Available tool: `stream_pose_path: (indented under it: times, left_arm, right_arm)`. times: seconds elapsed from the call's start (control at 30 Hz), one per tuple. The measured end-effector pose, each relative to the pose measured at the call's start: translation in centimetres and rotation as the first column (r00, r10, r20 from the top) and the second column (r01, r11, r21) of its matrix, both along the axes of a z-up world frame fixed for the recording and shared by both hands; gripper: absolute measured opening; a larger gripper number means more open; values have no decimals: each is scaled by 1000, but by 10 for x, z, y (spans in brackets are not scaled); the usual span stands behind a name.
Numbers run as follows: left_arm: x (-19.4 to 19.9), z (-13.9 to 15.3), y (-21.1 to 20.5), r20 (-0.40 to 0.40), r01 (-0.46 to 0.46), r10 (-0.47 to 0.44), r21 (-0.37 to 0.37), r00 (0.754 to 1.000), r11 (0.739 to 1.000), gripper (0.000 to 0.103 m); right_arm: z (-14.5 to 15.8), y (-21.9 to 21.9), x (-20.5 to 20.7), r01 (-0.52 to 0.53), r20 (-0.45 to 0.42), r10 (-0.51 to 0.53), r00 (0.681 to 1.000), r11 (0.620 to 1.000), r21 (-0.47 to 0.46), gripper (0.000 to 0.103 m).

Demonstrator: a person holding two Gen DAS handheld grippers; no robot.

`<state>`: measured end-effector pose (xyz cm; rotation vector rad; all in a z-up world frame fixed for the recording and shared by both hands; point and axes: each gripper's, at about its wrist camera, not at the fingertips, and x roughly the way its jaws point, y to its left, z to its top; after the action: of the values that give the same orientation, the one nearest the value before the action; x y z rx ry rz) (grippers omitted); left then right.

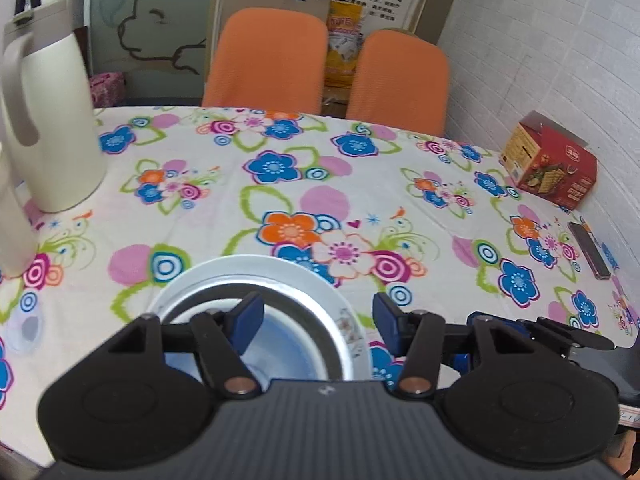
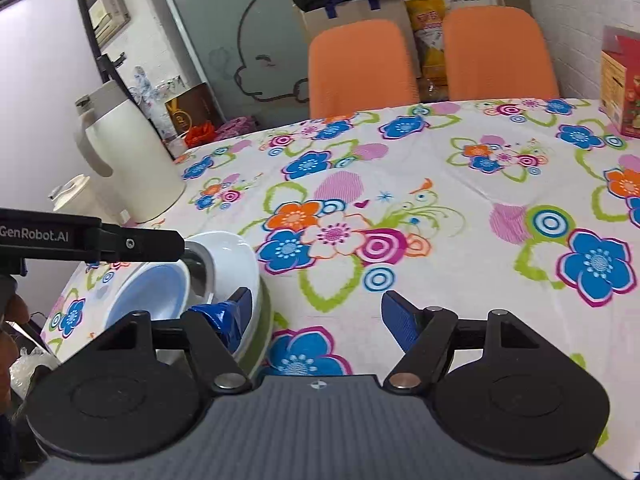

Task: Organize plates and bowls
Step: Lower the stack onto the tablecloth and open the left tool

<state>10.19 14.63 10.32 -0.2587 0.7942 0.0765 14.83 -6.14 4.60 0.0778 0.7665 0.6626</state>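
Both grippers released over floral-cloth bench point(image 1: 280, 184): left gripper point(image 1: 318, 316) above blue-lined bowl point(image 1: 276, 340) nested in plate point(image 1: 256, 268), right gripper point(image 2: 316, 312) beside; stacking looks done, next likely clear w/o bumping stack.

The right tool point(image 2: 316, 316) hangs over the table point(image 2: 460, 208) with its two blue fingers point(image 2: 400, 326) wide apart and nothing between them. Its left finger is in front of a stack of dishes at the lower left: a blue bowl point(image 2: 148, 300) sits inside a white plate point(image 2: 236, 256). The left tool point(image 2: 132, 245) reaches in from the left above that stack, and a cream jug point(image 2: 132, 160) stands behind.
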Motion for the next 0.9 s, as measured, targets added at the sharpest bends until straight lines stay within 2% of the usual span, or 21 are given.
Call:
stream_pose_path:
  times: [0.13, 0.3, 0.47, 0.57, 0.63, 0.73, 0.9]
  left_arm:
    - [13, -7, -36, 7, 41, -41, -1, 999, 999, 55]
    - [22, -22, -74, 4, 54, -55, 43, 998, 998, 56]
    - [27, -35, -108, 6, 74, -75, 78, 997, 994, 56]
    - [27, -42, -122, 12, 71, -72, 72, 997, 995, 57]
    - [27, -48, -130, -5, 75, -75, 81, 997, 994, 57]
    - [23, -55, -137, -32, 70, -67, 131, 997, 989, 57]
    - [7, -64, -137, -46, 55, -47, 183, 998, 982, 57]
  right_arm:
    - [-3, -30, 4, 92, 23, -91, 996, 996, -21, 58]
    - [-13, -70, 10, 210, 12, -210, 978, 977, -28, 58]
    - [-21, -98, 14, 322, 15, -322, 947, 946, -42, 58]
    - [-25, -111, 14, 390, 20, -390, 921, 921, -15, 58]
    - [-28, -116, 16, 407, 1, -407, 913, 913, 7, 58]
    - [-29, -115, 17, 382, -15, -382, 924, 924, -12, 58]
    - [-25, -112, 6, 364, -17, -364, 931, 931, 20, 58]
